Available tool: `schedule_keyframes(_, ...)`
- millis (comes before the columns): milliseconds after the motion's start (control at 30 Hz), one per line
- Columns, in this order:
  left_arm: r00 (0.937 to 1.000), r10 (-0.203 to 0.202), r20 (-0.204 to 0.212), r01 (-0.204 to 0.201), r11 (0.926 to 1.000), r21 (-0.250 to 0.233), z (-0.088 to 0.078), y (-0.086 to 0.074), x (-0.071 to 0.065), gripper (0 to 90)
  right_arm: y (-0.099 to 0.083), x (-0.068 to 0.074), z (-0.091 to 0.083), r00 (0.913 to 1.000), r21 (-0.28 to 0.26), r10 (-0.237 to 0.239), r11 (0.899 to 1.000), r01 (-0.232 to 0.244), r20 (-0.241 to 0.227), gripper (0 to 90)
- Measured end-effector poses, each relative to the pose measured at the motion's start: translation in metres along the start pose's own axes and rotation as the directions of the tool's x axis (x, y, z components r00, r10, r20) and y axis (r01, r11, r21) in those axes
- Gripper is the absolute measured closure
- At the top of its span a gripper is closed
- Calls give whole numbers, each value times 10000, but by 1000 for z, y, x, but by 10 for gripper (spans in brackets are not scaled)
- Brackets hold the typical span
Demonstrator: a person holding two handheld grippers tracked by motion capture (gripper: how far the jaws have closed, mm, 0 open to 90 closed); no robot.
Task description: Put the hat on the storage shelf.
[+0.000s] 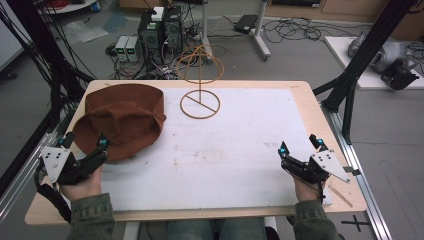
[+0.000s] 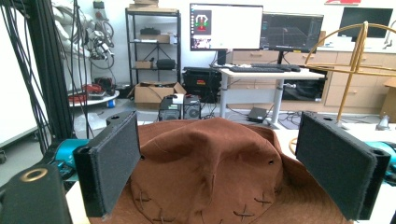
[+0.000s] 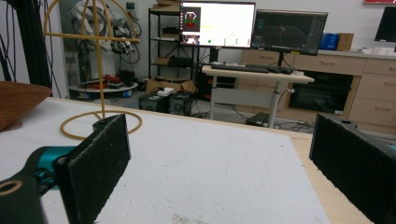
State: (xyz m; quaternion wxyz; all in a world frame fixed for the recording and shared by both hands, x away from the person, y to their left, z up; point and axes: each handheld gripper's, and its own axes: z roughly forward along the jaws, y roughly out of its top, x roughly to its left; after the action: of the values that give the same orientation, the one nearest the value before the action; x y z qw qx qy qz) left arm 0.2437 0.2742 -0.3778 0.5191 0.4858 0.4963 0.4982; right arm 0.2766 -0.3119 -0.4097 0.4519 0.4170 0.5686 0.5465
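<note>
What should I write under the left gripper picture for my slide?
Left gripper, jaws open, facing a brown hat, with a gold wire stand to one side.

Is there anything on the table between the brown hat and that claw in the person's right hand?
No. In the high view, bare white table surface separates the brown suede hat from the right claw.

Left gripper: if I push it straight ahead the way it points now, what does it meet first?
The brown hat. The left gripper is open with the hat's crown directly ahead between its jaws, brim already beneath them. The gold wire stand sits off to the side, not in that line. How far off the crown is remains unclear.
</note>
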Motion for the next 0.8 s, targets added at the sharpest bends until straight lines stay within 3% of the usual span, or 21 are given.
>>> schedule_keyframes(333,9999,71,78,-71,10000,49,4,1,2,142,-1,2,1,9999,78,-110,9999,111,-106,48)
schedule_keyframes(633,9991,206,377,-222,9989,411,11,7,2,144,-3,1,3,9999,175,-57,9998,60,-161,48)
schedule_keyframes(800,9985,29,542,-65,9977,674,19,12,8,144,-4,4,3,9996,242,-61,9997,68,-285,48)
